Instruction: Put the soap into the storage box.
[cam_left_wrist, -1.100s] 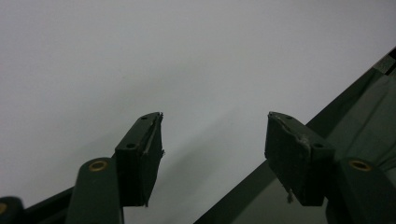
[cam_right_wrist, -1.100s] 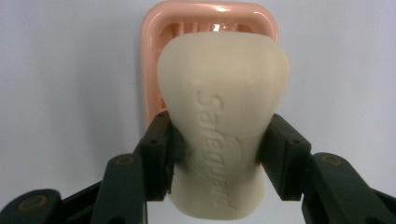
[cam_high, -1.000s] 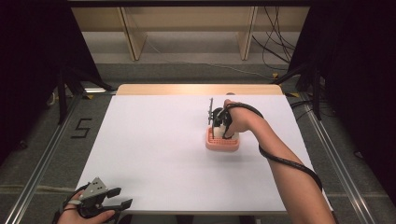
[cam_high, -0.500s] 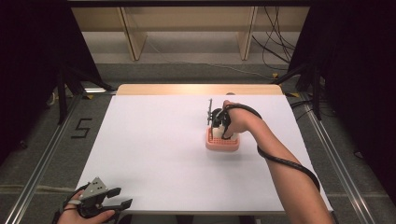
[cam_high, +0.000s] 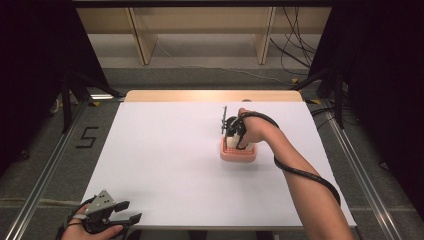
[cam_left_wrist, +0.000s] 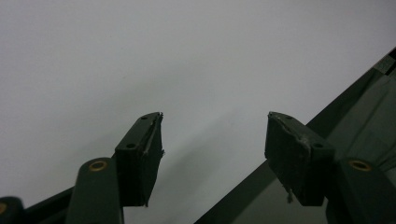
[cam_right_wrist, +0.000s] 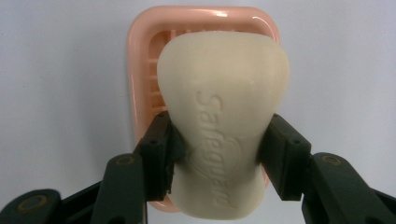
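The soap (cam_right_wrist: 223, 121) is pinched at its waist by the right gripper (cam_right_wrist: 215, 154), its 2 fingers (cam_right_wrist: 161, 156) pressed against the bar's opposite sides. It is held directly over the pink dish (cam_right_wrist: 140, 70), which sits on the white surface (cam_high: 165, 150) right of the middle; from the right gripper view it cannot be told whether the bar's underside already touches the ribs.

For the step in hand — judged to be setting the bar into the dish — the bar is best kept centred over the tray and level, so that no edge catches the rim. The grip should be held until the bar is seen to rest on the ribs, and only then should the fingers be spread, straight outward, so the dish is not nudged.

The soap is a cream-white bar with rounded corners and a narrowed middle — a brand name is embossed along its top face. Its surface looks smooth and dry, and no chips are seen.

The left gripper (cam_high: 107, 220) rests at the near left edge of the surface, its fingers spread with nothing between them.
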